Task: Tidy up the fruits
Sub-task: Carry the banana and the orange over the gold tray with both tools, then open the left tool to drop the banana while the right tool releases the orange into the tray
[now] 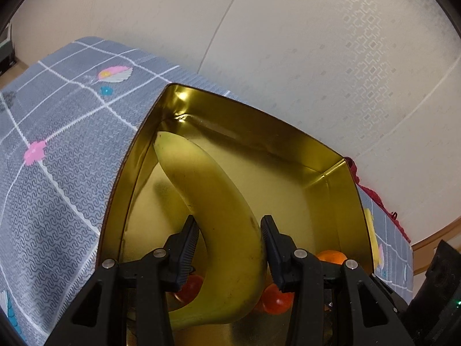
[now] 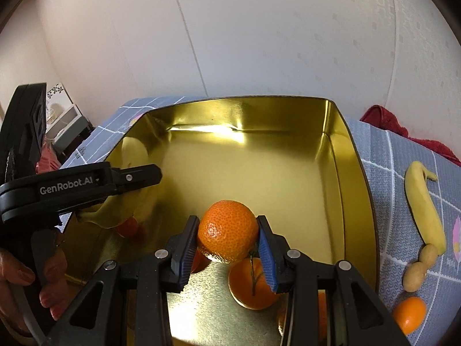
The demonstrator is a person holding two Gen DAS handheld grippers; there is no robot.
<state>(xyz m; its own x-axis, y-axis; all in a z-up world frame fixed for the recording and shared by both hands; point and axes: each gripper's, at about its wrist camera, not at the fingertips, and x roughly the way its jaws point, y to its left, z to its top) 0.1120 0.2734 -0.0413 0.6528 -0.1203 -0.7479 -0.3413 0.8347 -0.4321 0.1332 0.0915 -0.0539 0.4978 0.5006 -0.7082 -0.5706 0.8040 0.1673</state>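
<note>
The gold tin (image 2: 340, 150) is where the fruit is being collected, and both grippers are over it with a piece each. The right gripper (image 2: 227, 242) has its jaws closed on a mandarin (image 2: 227, 235), gripped across its widest part and held above the near part of the tin floor, probably so it can be set down beside the fruit already there. The left gripper (image 1: 230, 248) has its jaws clamped across the thick middle of a banana (image 1: 213, 216), which reaches along the tin's left wall with its tip toward the far left corner; a grip at mid-length likely keeps the long fruit from swinging.

Counting inside the tin: under the mandarin lies another orange mandarin with a thin green stem (image 2: 253, 282), a further orange piece shows at the near edge (image 2: 322, 314), and one or two red-orange fruits (image 2: 129, 226) sit below the banana, too hidden to count surely.

On the checked cloth of the desk, just right of the tin, wait one more banana (image 2: 426, 210), two small pale round fruits (image 2: 417, 271) touching each other at its end, and one mandarin (image 2: 409, 314) near the desk's front edge. A red cloth (image 2: 386, 124) lies at the far right corner.
</note>
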